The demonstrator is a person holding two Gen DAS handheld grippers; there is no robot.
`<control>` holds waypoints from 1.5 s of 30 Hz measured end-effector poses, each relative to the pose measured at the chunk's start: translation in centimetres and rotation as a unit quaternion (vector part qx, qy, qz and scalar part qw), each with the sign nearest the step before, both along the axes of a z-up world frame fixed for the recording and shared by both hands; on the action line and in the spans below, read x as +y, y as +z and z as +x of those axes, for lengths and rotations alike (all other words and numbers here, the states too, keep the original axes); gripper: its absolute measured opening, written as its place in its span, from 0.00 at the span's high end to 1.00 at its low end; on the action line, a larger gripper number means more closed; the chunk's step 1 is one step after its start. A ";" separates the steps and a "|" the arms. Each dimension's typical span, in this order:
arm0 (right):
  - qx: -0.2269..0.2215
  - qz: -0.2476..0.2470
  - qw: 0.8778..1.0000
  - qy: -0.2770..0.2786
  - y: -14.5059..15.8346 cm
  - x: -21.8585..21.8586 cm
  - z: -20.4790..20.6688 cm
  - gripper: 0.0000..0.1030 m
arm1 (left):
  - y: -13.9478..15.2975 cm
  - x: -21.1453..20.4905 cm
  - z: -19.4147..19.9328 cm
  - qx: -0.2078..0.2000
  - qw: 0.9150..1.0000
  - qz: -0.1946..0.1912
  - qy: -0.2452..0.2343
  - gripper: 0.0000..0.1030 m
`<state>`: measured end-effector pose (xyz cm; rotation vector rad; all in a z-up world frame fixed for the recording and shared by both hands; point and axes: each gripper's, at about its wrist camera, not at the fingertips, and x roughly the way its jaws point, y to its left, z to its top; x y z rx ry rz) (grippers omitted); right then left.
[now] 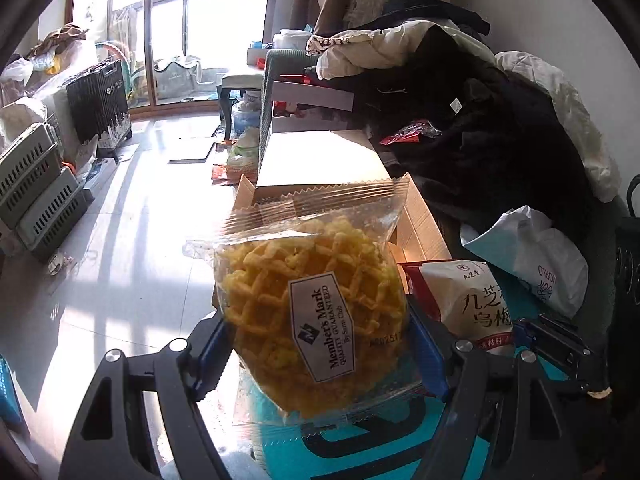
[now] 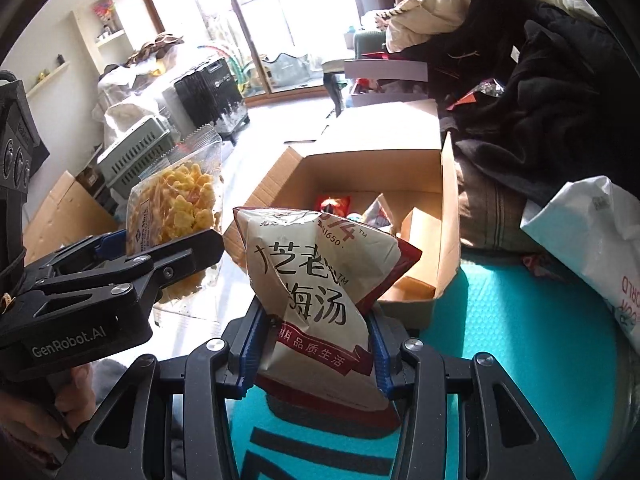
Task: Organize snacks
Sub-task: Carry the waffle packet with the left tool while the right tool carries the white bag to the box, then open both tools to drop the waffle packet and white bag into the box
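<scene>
The left gripper [image 1: 320,344] pinches a clear plastic bag of yellow lattice-shaped crisps [image 1: 312,300], with its blue pads pressed on both sides of the bag. The right gripper [image 2: 318,344] pinches a white and dark red foil pouch with black Chinese characters [image 2: 316,280] in the same way. Both bags are held up in the air with their long axis standing upright.

The open brown cardboard box [image 2: 448,216] is the place where the snacks seem to go. It lies ahead of both grippers, on the far side, and its open top faces up. In the right wrist view it is just behind the pouch and a little to the right, so the right gripper is the nearer one. The crisp bag hangs to the left of the box, near its left flap. Inside the box I can see a small red packet [image 2: 333,204] and some other wrappers, which are too small to name.

The crisp bag is thin, shiny film with a zigzag sealed top edge, and the content is brittle, so a hard squeeze could break it. The pouch is creased and puffy. The box is of stiff corrugated board and stands on a turquoise padded mat [image 2: 520,340]. A heap of dark and cream clothes [image 2: 520,80] is to the right of it.
</scene>
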<state>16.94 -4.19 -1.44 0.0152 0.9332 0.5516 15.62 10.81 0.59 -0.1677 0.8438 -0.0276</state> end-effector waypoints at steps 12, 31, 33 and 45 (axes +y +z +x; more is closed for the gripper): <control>-0.033 -0.014 0.999 -0.016 -0.4 1.2 8.0 0.57 | -1.0 0.5 8.7 -0.028 0.999 0.018 -0.007 0.25; 0.013 -0.105 0.994 -0.031 -7.5 2.3 14.2 0.56 | -9.7 0.0 15.1 0.076 0.996 0.042 0.008 0.25; 0.009 -0.121 0.992 -0.033 -7.9 2.4 14.0 0.55 | -10.2 0.1 15.3 0.085 0.995 0.045 0.010 0.25; 0.002 -0.167 0.985 -0.030 -8.5 3.1 13.5 0.34 | -12.3 1.1 16.3 0.134 0.990 0.033 0.020 0.25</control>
